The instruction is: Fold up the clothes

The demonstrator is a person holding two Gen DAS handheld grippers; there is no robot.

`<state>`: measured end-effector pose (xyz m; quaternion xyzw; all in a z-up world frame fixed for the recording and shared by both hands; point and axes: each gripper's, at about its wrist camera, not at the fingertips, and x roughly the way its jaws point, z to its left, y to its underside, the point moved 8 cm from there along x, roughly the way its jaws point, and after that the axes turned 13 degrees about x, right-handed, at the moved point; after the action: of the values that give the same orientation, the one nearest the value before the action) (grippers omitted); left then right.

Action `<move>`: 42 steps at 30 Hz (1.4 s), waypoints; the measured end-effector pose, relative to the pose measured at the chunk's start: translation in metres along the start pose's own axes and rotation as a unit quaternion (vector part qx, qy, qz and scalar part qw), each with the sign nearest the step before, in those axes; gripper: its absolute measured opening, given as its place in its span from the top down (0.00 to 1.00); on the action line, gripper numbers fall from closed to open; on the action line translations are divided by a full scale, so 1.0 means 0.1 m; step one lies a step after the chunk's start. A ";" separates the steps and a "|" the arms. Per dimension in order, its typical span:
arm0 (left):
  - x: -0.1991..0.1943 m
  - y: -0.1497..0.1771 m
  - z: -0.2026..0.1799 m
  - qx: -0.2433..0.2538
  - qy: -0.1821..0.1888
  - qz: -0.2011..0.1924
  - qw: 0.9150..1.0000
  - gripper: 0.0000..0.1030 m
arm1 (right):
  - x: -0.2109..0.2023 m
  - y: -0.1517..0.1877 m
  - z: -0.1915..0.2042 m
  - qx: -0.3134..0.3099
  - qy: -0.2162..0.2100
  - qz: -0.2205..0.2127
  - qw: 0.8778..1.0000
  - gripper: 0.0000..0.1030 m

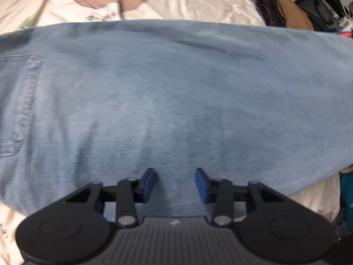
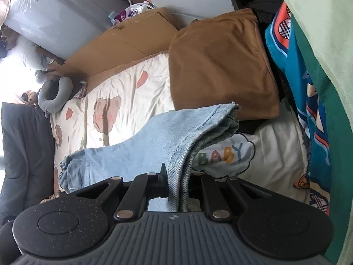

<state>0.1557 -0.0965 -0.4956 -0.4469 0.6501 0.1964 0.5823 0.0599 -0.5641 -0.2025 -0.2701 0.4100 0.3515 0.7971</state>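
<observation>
Right fingers (image 2: 176, 183) pinching jeans (image 2: 154, 145) beside brown garment (image 2: 220, 61)

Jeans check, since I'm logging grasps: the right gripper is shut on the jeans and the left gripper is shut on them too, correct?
Not quite. The left gripper is open above the jeans, as the left wrist view shows. The right gripper is indeed shut on them.
</observation>
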 end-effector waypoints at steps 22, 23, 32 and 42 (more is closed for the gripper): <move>0.16 0.33 -0.30 -0.015 0.109 0.010 0.994 0.91 | 0.17 0.13 0.28 -0.018 0.022 0.002 1.000 0.92; 0.16 0.32 -0.30 -0.015 0.110 0.009 0.994 0.91 | 0.17 0.14 0.29 -0.021 0.021 -0.001 1.000 0.92; 0.18 -0.02 -0.17 -0.020 0.102 -0.018 0.994 0.98 | 0.20 0.11 0.33 -0.033 0.039 -0.010 0.999 0.92; 0.14 -0.44 0.06 -0.042 0.115 -0.052 0.991 0.98 | 0.20 0.11 0.43 -0.041 0.056 -0.013 0.998 0.92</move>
<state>0.1964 -0.1197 -0.4982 -0.5235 0.6799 0.1407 0.4938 0.0791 -0.5197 -0.1986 -0.3270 0.4358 0.3422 0.7655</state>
